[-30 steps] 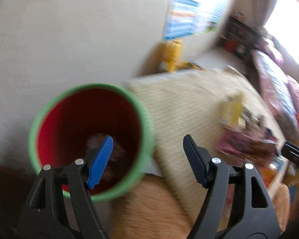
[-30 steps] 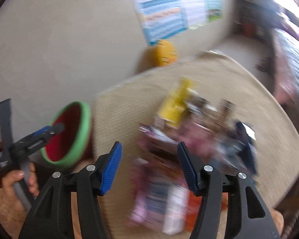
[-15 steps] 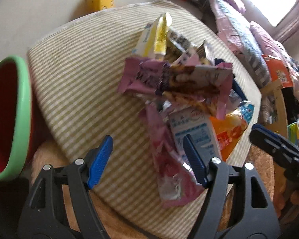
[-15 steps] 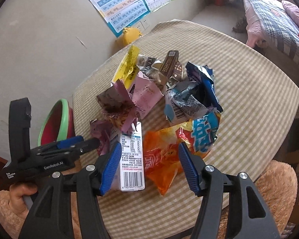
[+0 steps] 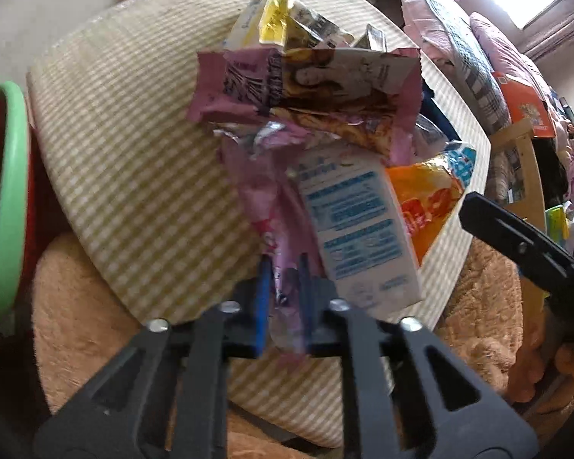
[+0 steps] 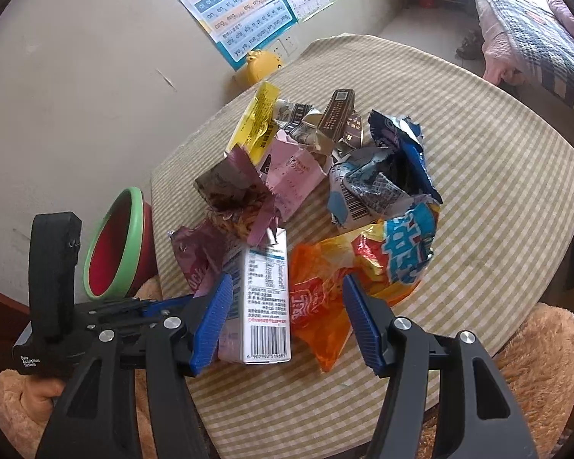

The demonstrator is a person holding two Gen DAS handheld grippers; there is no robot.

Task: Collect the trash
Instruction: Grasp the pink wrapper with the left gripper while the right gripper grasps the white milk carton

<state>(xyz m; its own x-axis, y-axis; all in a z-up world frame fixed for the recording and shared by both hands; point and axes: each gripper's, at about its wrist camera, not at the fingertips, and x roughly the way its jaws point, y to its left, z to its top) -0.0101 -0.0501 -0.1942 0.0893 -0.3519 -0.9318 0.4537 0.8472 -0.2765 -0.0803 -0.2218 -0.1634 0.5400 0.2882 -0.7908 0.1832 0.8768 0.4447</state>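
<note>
A pile of trash lies on the round table (image 5: 134, 134) with its striped cloth. My left gripper (image 5: 285, 306) points steeply down at the pile's near end, shut on the tail of a pink wrapper (image 5: 264, 206). A white milk carton (image 5: 356, 229) lies just right of that wrapper, with an orange snack bag (image 5: 424, 199) beyond it. My right gripper (image 6: 287, 281) hovers open over the carton (image 6: 266, 298) and the orange bag (image 6: 325, 294), pressing on neither. The red bin with a green rim (image 6: 111, 244) stands off the table's left edge.
More wrappers, yellow (image 6: 256, 122), brown (image 6: 336, 118) and blue (image 6: 398, 160), fill the table's middle. A yellow toy (image 6: 262, 63) and posters (image 6: 245, 11) are at the wall. Tan plush (image 5: 76, 306) lies below the near table edge. A bed (image 6: 535, 38) stands at the right.
My left gripper swung from over the red bin to the trash pile, came down, and shut on the pink wrapper. My right gripper sank slightly toward the carton and stayed open.
</note>
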